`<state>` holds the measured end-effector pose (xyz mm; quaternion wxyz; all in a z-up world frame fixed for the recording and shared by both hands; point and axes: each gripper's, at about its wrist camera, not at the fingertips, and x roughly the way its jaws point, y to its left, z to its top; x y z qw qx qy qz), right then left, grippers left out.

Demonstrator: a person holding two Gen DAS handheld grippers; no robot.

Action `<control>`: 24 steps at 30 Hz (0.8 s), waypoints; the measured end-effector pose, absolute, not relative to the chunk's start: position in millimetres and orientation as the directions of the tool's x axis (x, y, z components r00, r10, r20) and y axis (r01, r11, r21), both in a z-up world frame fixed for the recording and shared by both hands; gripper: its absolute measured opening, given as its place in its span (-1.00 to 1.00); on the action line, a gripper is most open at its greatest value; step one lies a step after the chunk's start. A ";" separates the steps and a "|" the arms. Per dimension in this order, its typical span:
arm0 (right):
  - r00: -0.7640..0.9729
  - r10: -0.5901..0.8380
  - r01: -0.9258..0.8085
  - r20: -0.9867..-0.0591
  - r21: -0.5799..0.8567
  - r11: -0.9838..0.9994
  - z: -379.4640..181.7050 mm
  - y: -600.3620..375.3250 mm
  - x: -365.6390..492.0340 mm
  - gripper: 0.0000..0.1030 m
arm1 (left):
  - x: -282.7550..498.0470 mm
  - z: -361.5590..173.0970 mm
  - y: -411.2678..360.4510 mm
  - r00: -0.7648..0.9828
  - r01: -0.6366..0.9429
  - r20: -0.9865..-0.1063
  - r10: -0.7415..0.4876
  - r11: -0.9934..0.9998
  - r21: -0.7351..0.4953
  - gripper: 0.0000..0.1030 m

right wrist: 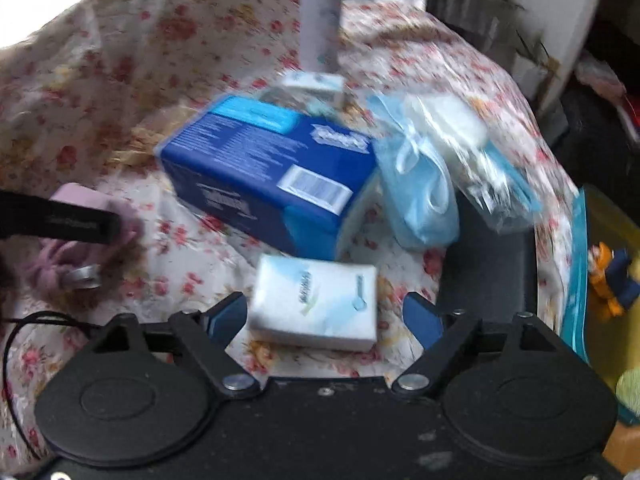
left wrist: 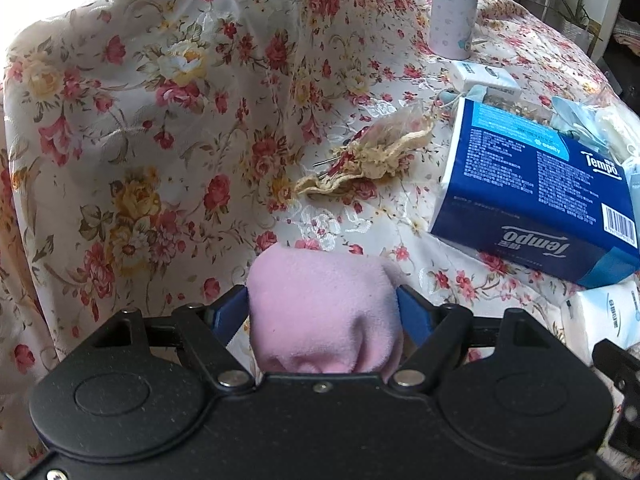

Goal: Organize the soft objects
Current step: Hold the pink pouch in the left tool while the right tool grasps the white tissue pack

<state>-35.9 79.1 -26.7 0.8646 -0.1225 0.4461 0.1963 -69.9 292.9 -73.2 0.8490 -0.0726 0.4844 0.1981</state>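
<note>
While left tongs [left wrist: 324,300] grip pink cloth [left wrist: 320,304] | right tongs [right wrist: 324,312] agape | tissue box [left wrist: 536,184] reads "Tempo"

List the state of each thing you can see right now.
Left claw: shut on pink cloth.
Right claw: open around small white tissue pack, pads clear.
Blue tissue pack: lying tilted, sealed.
Bottle: upright.
Face masks: heaped loose.

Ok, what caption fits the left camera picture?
Left gripper squeezing a pink cloth over the flowery tablecloth.
</note>
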 end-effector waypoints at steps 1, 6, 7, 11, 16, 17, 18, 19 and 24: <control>0.513 0.229 -0.437 -0.827 -0.022 0.899 -29.8 77.9 -33.0 0.66 | -70.2 -73.5 292.5 0.455 -0.403 -0.850 0.266 0.913 0.070 0.51; 0.454 0.240 -0.428 -0.858 0.026 0.904 -43.3 83.2 -25.0 0.71 | -71.3 -76.8 290.0 0.461 -0.386 -0.846 0.268 0.919 0.081 0.52; 0.454 0.229 -0.431 -0.861 0.013 0.902 -46.7 86.0 -24.7 0.71 | -71.0 -77.5 290.3 0.460 -0.384 -0.848 0.264 0.920 0.078 0.55; 0.440 0.218 -0.430 -0.871 0.009 0.903 -61.0 92.5 -22.7 0.87 | -67.8 -79.9 293.1 0.458 -0.384 -0.849 0.262 0.920 0.077 0.67; 0.437 0.228 -0.426 -0.870 0.024 0.904 -66.2 94.0 -24.2 1.00 | -65.6 -93.4 298.8 0.428 -0.385 -0.878 0.216 0.922 0.040 0.82; 0.439 0.234 -0.422 -0.868 0.030 0.906 -66.9 93.1 -24.5 1.00 | -66.1 -95.1 299.3 0.428 -0.389 -0.878 0.214 0.920 0.034 0.85; 0.441 0.237 -0.419 -0.866 0.035 0.907 -67.6 92.3 -25.0 1.00 | -66.2 -96.9 300.0 0.429 -0.393 -0.878 0.214 0.919 0.032 0.88; 0.444 0.238 -0.419 -0.864 0.034 0.907 -68.2 92.2 -25.8 1.00 | -65.9 -97.8 300.6 0.429 -0.393 -0.878 0.213 0.919 0.030 0.95; 0.441 0.251 -0.405 -0.862 0.058 0.913 -69.8 87.5 -24.5 1.00 | -60.2 -101.8 303.8 0.427 -0.375 -0.888 0.171 0.927 -0.002 0.95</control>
